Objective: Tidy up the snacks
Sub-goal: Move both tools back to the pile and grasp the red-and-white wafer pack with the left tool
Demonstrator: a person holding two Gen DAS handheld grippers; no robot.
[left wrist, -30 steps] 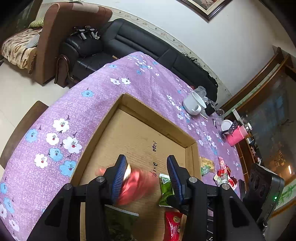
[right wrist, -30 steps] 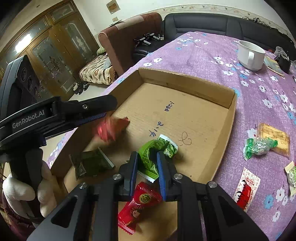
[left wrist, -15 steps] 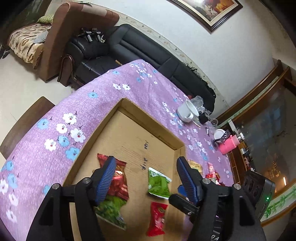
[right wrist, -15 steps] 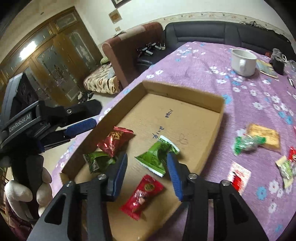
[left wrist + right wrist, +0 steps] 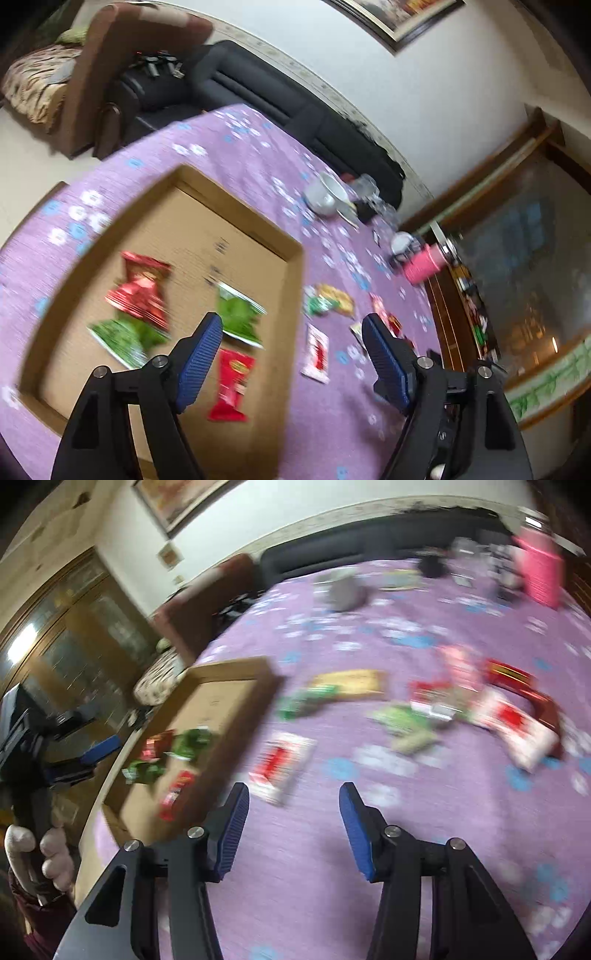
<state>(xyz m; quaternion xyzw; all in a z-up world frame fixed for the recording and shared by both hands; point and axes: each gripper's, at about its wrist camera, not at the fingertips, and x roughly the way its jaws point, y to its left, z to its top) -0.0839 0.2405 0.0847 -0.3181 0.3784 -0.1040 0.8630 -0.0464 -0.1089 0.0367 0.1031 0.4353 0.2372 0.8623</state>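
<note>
Both tongs are spread wide and hold nothing. The left gripper (image 5: pixel 291 347) hangs above the near right corner of the cardboard tray (image 5: pixel 295 295), its left finger over the tray floor and its right finger over the purple flowered tablecloth (image 5: pixel 240 147) outside the tray wall. The right gripper (image 5: pixel 293 825) hangs over bare cloth to the right of the tray, with a red-and-white packet (image 5: pixel 280 766) lying just beyond its left finger. Inside the tray lie four snacks: a red wrapper (image 5: pixel 142 291) near the left wall, partly over a green one (image 5: pixel 125 338), another green packet (image 5: pixel 238 315) toward the right wall, and a red packet (image 5: pixel 232 384) nearest the camera. More snacks lie loose on the cloth to the right of the tray, blurred by motion, among them a tan packet (image 5: pixel 349 683) and a green wrapper (image 5: pixel 303 703). Farther from the tray stand a white cup (image 5: pixel 325 194) and a pink container (image 5: pixel 423 264). A dark sofa (image 5: pixel 258 96) runs along the wall beyond the table.
</note>
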